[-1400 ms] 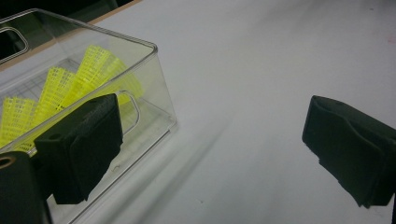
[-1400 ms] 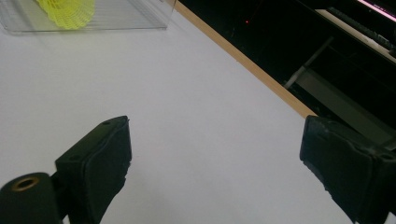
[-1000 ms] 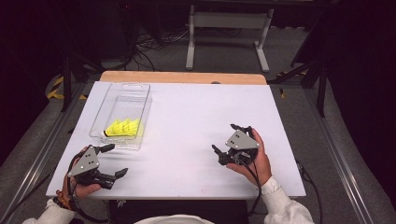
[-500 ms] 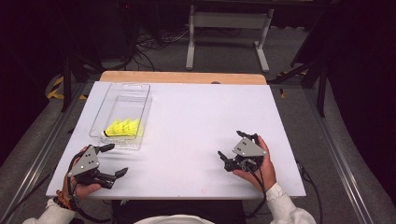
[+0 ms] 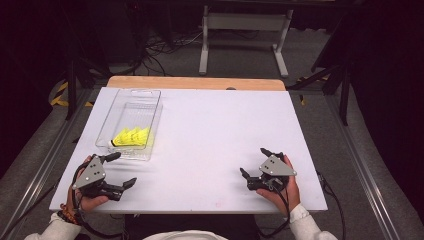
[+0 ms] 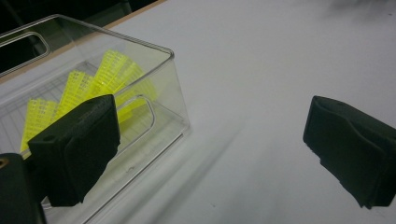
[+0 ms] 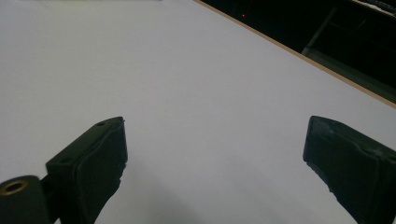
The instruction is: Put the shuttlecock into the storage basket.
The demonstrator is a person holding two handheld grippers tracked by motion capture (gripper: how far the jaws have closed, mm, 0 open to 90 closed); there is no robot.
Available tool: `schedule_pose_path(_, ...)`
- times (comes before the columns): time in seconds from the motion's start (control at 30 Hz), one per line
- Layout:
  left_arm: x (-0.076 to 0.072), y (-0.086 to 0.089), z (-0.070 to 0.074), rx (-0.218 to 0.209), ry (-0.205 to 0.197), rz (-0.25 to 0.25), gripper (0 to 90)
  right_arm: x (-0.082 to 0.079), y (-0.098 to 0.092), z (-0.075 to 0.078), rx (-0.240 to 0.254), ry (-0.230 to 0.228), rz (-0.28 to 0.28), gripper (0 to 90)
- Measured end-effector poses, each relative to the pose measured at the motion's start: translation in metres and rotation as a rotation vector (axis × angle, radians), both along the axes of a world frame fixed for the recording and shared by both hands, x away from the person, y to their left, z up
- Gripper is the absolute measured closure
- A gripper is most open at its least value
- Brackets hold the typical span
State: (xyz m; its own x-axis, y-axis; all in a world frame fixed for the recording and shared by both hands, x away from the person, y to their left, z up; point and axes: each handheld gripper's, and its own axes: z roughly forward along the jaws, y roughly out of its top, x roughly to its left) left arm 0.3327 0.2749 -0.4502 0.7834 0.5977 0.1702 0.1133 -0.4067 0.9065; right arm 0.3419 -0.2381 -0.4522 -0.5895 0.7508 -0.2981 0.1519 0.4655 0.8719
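A clear plastic bin stands on the left half of the white table. Yellow mesh pieces lie at its near end, and through the near wall of the bin the same yellow mesh pieces show close up. My left gripper rests near the front left corner, just short of the bin, open with nothing between its jaws. My right gripper is held low near the front right edge, open and empty, over bare tabletop.
A wooden strip runs along the table's far edge. Beyond it are a grey metal stand and cables on the dark floor. Metal rails run past both sides of the table.
My right gripper has drawn back toward the front edge of the table and a little to the right. The left gripper and the bin have stayed where they were.
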Motion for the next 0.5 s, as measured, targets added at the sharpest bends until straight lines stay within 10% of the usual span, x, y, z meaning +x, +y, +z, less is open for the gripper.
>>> schedule_pose_path(0.5, -0.0015, 0.0019, 0.0036, -0.025, -0.039, 0.045, 3.4, -0.0056, -0.0044, -0.0037, 0.040, -0.022, 0.008, 6.5)
